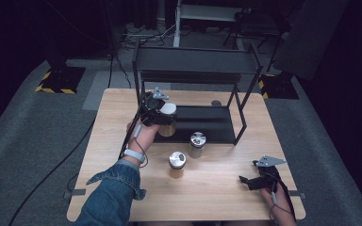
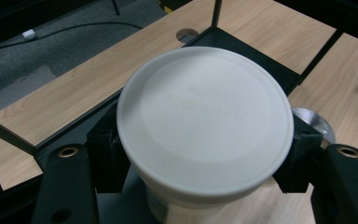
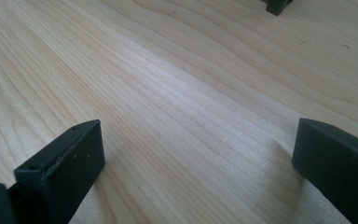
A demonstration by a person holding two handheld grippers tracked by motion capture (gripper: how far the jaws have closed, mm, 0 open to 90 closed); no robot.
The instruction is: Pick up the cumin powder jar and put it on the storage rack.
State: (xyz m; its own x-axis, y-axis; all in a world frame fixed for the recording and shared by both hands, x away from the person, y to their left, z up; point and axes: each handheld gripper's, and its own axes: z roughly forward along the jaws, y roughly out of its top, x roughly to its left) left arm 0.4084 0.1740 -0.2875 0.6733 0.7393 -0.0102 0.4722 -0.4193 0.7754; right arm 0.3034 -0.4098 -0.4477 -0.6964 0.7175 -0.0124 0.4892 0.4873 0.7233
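My left gripper (image 1: pixel 165 117) is shut on a jar with a white lid (image 1: pixel 168 109), held at the front left corner of the black rack's lower shelf (image 1: pixel 207 123). In the left gripper view the white lid (image 2: pixel 205 121) sits between the two black jaws, which press on the jar just under it. Two more jars stand on the wooden table: one with a silver lid (image 1: pixel 197 139) at the rack's front edge, another (image 1: pixel 177 160) nearer me. My right gripper (image 1: pixel 246 181) rests low over the table at the front right, its jaws wide apart with bare wood (image 3: pixel 191 116) between them.
The black two-level rack (image 1: pixel 195 66) stands at the back middle of the table (image 1: pixel 122 113). A round cable hole (image 1: pixel 216 102) lies behind the lower shelf. Cables run across the grey floor to the left.
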